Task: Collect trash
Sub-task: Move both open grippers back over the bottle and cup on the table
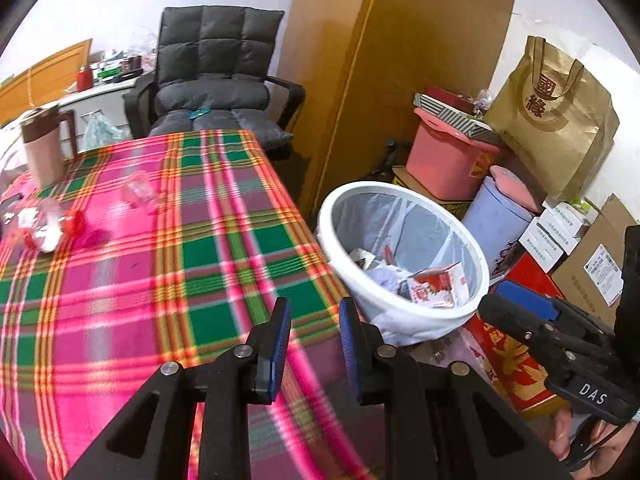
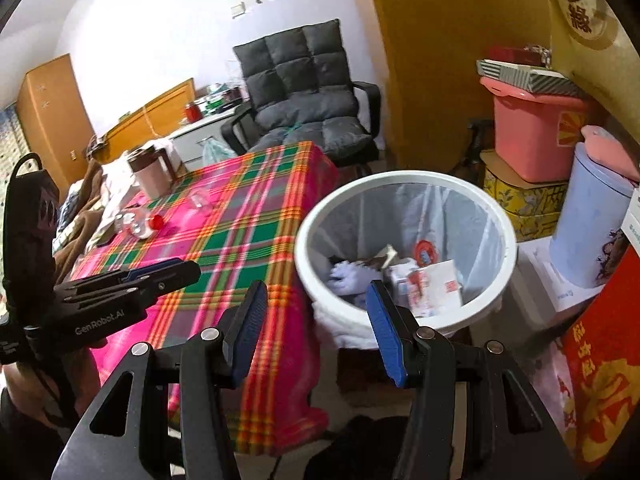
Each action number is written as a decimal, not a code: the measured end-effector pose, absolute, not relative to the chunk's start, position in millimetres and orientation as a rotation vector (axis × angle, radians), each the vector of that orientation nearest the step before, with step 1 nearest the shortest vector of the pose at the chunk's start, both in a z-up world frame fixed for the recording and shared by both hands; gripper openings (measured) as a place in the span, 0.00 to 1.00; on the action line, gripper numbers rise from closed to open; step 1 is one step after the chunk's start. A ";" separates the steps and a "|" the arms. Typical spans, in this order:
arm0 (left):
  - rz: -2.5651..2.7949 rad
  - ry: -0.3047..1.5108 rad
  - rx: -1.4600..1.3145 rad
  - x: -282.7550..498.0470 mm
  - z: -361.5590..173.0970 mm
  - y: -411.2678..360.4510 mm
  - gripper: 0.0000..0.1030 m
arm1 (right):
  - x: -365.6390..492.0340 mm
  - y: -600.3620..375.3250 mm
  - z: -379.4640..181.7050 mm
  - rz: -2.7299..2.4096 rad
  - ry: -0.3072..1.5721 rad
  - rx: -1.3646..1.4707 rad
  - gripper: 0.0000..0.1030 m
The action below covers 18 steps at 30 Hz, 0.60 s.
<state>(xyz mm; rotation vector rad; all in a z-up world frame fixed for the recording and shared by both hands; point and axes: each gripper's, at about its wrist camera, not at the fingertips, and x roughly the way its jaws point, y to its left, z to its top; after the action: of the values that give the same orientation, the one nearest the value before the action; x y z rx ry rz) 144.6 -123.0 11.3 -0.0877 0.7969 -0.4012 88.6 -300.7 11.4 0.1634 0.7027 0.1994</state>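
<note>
Plaid table (image 1: 168, 264) edge touches the bin (image 2: 404, 184); claws empty.

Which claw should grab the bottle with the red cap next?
Probably the left claw: it hangs empty over the plaid table where the bottle lies. The right claw sits by the bin.

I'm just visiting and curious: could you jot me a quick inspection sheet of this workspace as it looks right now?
Surface: table under a plaid cloth, mostly bare.
Job's things: white lined bin beside the table, holding a red-and-white carton and crumpled paper; clear bottle with red cap lying on the cloth.
Clutter: lidded mug, small clear cup.
Grippers: left hand-held gripper and right hand-held gripper both empty, jaws apart.
Cables: nothing seen clearly.
Surroundings: grey chair, pink tub, boxes, paper bag.
</note>
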 end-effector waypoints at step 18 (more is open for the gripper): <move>-0.186 0.779 -0.070 75.8 -4.1 -48.3 0.45 | 66.1 -247.5 0.4 0.351 0.723 0.145 0.52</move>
<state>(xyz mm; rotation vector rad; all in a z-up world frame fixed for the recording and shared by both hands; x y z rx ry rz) 75.8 -48.3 -4.1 -0.0699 0.7786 -0.1864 66.1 -247.5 0.4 0.1447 0.7233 0.3506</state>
